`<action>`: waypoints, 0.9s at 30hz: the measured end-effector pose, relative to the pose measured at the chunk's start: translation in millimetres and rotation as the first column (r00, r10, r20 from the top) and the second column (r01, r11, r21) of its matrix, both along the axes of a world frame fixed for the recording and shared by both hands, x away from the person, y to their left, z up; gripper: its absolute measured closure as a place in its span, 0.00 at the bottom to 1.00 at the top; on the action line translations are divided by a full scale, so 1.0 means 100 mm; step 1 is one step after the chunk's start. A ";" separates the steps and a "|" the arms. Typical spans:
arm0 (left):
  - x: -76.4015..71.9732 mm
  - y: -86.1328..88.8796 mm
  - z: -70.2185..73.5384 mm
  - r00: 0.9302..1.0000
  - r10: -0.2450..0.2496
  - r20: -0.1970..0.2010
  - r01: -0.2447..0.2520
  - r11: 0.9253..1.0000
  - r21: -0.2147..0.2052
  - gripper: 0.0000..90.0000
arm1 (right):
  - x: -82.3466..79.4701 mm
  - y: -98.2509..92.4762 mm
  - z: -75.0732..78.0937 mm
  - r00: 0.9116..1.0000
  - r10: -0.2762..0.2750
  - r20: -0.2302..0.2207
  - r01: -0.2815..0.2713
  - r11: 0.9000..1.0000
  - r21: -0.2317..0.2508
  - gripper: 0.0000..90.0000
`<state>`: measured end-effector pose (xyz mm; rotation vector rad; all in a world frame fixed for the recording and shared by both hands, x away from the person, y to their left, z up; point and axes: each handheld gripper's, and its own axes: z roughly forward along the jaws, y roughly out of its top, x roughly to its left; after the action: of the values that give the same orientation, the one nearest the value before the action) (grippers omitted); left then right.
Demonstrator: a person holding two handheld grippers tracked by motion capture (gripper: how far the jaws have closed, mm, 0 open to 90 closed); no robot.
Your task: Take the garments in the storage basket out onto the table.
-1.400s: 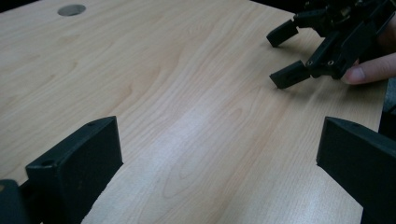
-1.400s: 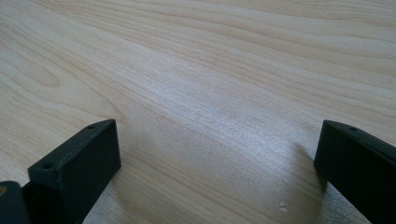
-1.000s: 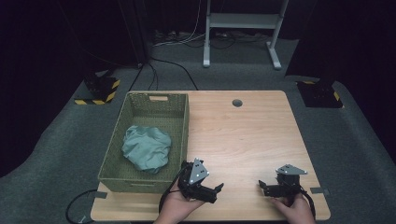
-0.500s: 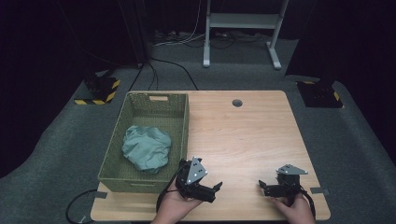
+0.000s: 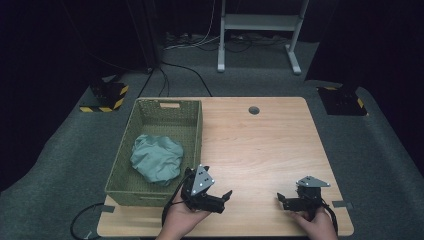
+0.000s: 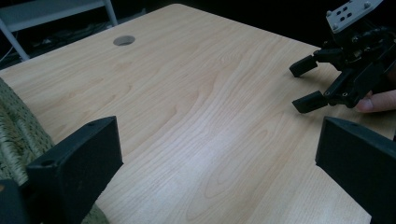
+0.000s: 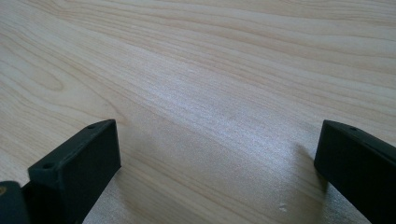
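- The left gripper (image 5: pixel 220 200) sits a shade nearer the woven green basket (image 5: pixel 195 131) than half a second ago, its jaws spread wide and holding nothing; it rests near the front edge of the wooden table (image 5: pixel 265 145)
- The right gripper (image 5: pixel 286 201) has barely moved, jaws likewise wide apart over bare wood and empty
- The crumpled teal cloth (image 5: pixel 156 158) lies inside the basket, touched by neither gripper
- Judgement: the small leftward drift suggests the left hand is lining up for a reach into the basket, though no grasp has begun
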<state>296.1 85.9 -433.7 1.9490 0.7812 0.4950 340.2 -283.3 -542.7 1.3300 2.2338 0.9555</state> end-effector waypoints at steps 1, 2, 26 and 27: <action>0.00 0.01 0.00 1.000 0.001 0.000 -0.001 1.000 -0.001 0.01 | 0.00 0.00 0.00 1.000 0.000 0.000 0.000 1.000 0.000 0.00; 0.00 0.02 0.01 1.000 0.003 0.001 -0.003 1.000 -0.004 0.01 | 0.00 0.00 0.00 1.000 0.000 0.000 0.000 1.000 0.000 0.00; 0.04 0.29 0.10 0.997 0.074 0.008 -0.074 0.997 -0.030 0.01 | 0.00 0.00 0.00 1.000 0.000 -0.001 0.000 1.000 0.004 0.00; 0.04 0.30 0.10 0.997 0.076 0.007 -0.076 0.997 -0.033 0.01 | 0.00 0.00 0.00 1.000 0.000 -0.001 0.000 1.000 0.004 0.00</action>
<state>299.8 115.8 -423.6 1.8913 0.8557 0.5329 340.3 -283.8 -542.6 1.3320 2.2339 0.9607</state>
